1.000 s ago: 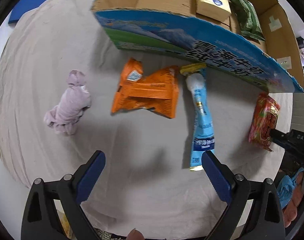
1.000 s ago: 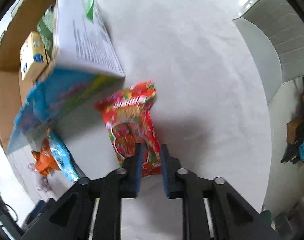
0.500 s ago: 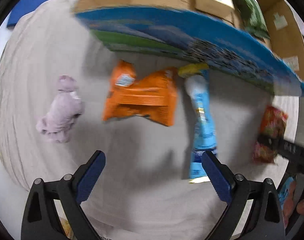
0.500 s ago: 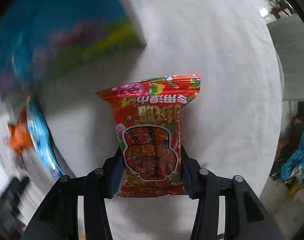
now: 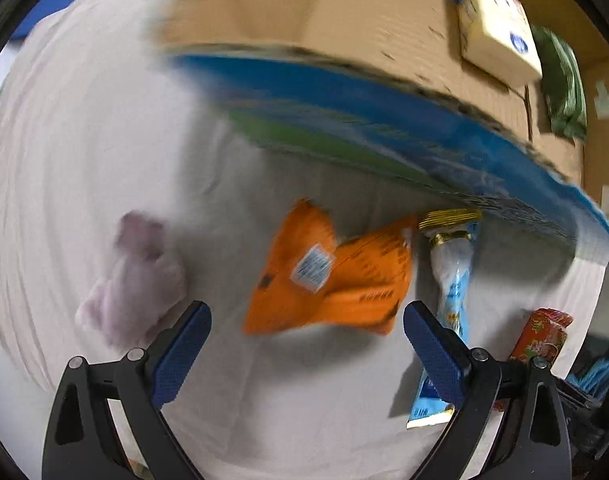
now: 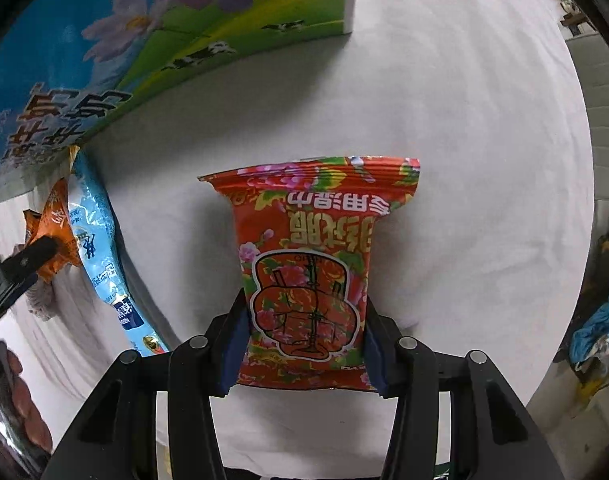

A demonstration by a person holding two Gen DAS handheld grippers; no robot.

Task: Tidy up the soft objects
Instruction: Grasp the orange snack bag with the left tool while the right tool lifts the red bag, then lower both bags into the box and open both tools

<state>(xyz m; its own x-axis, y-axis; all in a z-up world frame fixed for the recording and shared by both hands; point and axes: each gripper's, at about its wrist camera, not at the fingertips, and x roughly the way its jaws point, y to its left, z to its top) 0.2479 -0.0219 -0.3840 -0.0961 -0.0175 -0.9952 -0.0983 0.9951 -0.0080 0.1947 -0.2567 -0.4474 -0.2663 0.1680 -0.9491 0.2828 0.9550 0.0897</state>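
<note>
A white cloth covers the table and fills most of both views. Across the top of the left wrist view lies an open cardboard box with a blue and green printed side; inside it, at the upper right, sit a pale yellow carton and a green packet. The same printed side fills the upper left of the right wrist view. Below the box in the left wrist view, an orange snack bag lies at the centre, just beside a long light-blue packet to its right, whose gold-crimped top end reaches under the box's edge. A crumpled lilac cloth lies at the left, apart from the orange bag. The left gripper has its blue pads spread wide with nothing between them, the orange bag just above the gap in the frame. In the right wrist view, the right gripper is clamped on the lower sides of a red flowered snack bag, the pads pressing in from left and right at the centre bottom of the frame. That red bag also shows at the lower right edge of the left wrist view.
</note>
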